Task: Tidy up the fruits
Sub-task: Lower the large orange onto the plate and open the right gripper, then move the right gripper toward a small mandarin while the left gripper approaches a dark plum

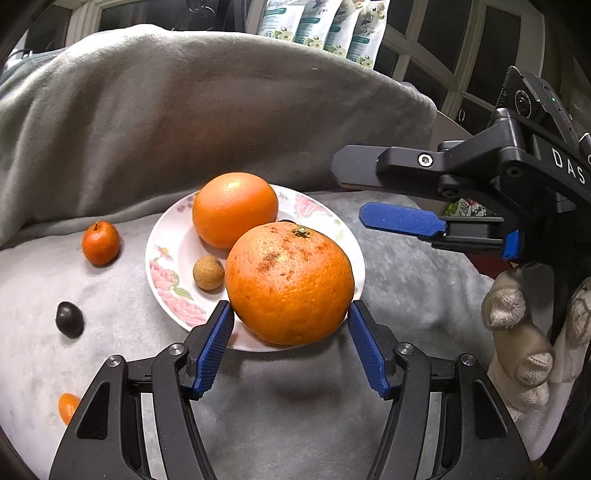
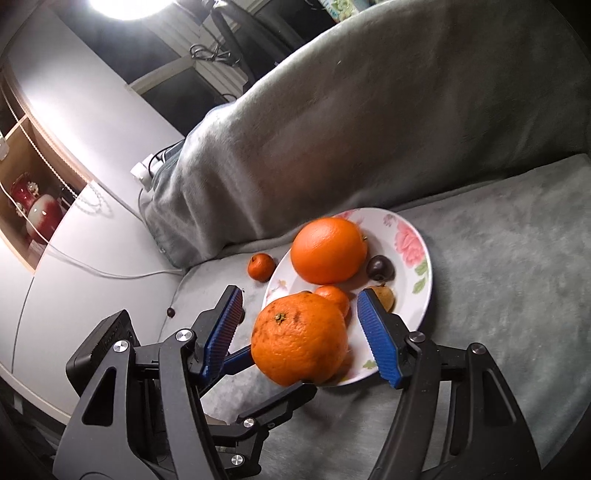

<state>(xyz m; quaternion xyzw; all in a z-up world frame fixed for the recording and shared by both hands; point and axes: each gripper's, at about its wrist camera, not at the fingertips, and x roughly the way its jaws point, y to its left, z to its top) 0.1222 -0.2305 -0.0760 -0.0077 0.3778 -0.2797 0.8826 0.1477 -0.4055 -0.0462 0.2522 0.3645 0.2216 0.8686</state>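
Observation:
My left gripper (image 1: 290, 314) is shut on a large rough-skinned orange (image 1: 290, 282) and holds it over the near rim of a floral plate (image 1: 162, 258). The plate holds a smooth orange (image 1: 234, 208) and a small brown longan (image 1: 208, 272). In the right wrist view the held orange (image 2: 299, 341) shows in front of the plate (image 2: 413, 295), which also carries a dark fruit (image 2: 379, 267) and a small tangerine (image 2: 334, 295). My right gripper (image 2: 299, 317) is open and empty, above and right of the plate; it also shows in the left wrist view (image 1: 354, 194).
On the grey blanket (image 1: 110, 110) left of the plate lie a small tangerine (image 1: 101, 243), a dark fruit (image 1: 69, 319) and a kumquat (image 1: 68, 406). Packets (image 1: 325, 26) stand behind the blanket. A white desk (image 2: 74, 280) and shelf lie to the left.

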